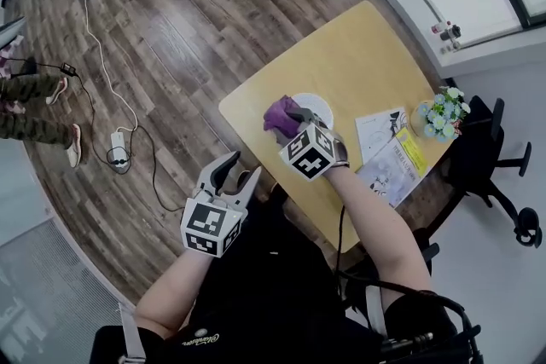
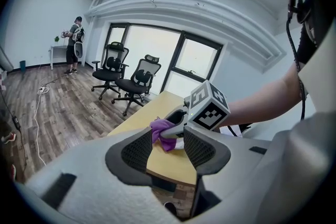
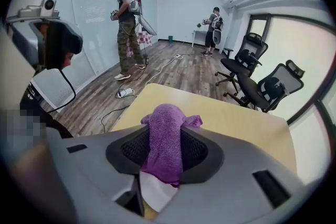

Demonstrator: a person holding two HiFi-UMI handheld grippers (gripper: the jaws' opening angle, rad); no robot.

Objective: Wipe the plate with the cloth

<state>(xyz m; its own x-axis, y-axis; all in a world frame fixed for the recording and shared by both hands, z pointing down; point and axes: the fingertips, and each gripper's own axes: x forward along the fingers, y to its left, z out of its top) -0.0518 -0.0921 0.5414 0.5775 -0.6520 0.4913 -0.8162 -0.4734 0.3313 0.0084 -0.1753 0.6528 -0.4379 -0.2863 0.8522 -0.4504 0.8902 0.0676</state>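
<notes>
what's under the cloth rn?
A white plate: one edge shows in the head view. The part beneath the cloth, clamped in the right tool, is covered.

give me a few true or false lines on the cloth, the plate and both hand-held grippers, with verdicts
1. The right hand-held gripper is shut on the purple cloth. True.
2. The left hand-held gripper holds the plate. False: its jaws are apart and empty, away from the plate.
3. The cloth is at the white plate on the table. True.
4. Only the plate is on the table. False: booklets and flowers are there too.
</notes>
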